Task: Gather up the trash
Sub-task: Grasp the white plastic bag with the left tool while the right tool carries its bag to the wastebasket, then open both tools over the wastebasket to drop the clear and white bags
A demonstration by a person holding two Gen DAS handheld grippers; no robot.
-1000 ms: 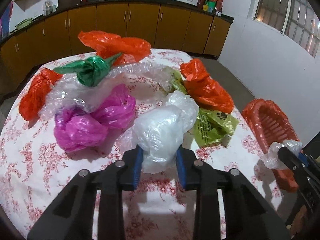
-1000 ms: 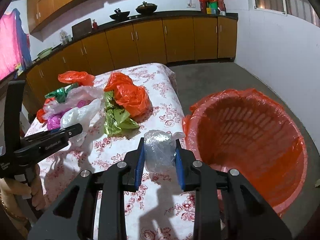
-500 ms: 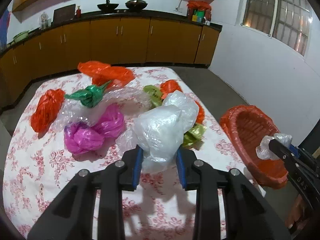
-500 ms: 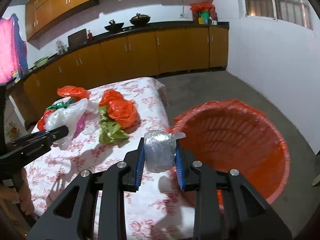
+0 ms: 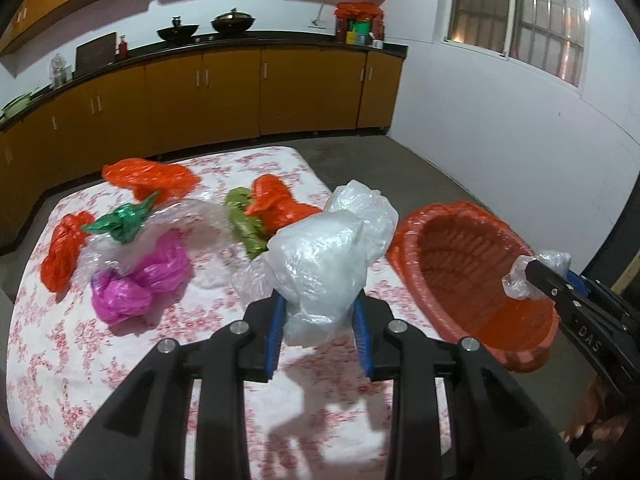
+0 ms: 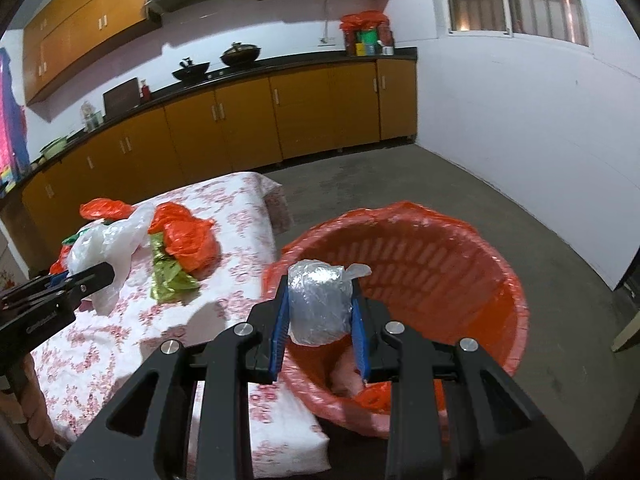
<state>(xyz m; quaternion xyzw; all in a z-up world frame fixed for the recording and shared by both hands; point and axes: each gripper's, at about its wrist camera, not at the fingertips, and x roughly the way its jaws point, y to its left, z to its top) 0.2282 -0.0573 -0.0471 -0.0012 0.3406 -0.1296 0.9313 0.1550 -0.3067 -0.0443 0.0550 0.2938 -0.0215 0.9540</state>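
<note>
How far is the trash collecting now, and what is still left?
Early stage. The orange basket already holds some scraps at its bottom. The right hand-held gripper holds a clear wad over it; the left hand-held gripper holds a white bag. Orange, green and pink bags remain on the table.

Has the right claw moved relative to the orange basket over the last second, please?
Yes. The right claw, gripping the clear wad, has moved from over the table to over the orange basket.

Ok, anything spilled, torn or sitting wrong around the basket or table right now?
Nothing stands out. The orange basket sits upright beside the table, liner in place. The right gripper holds a clear wad over it; the left gripper holds a white bag above the tablecloth. Loose bags remain on the table.
</note>
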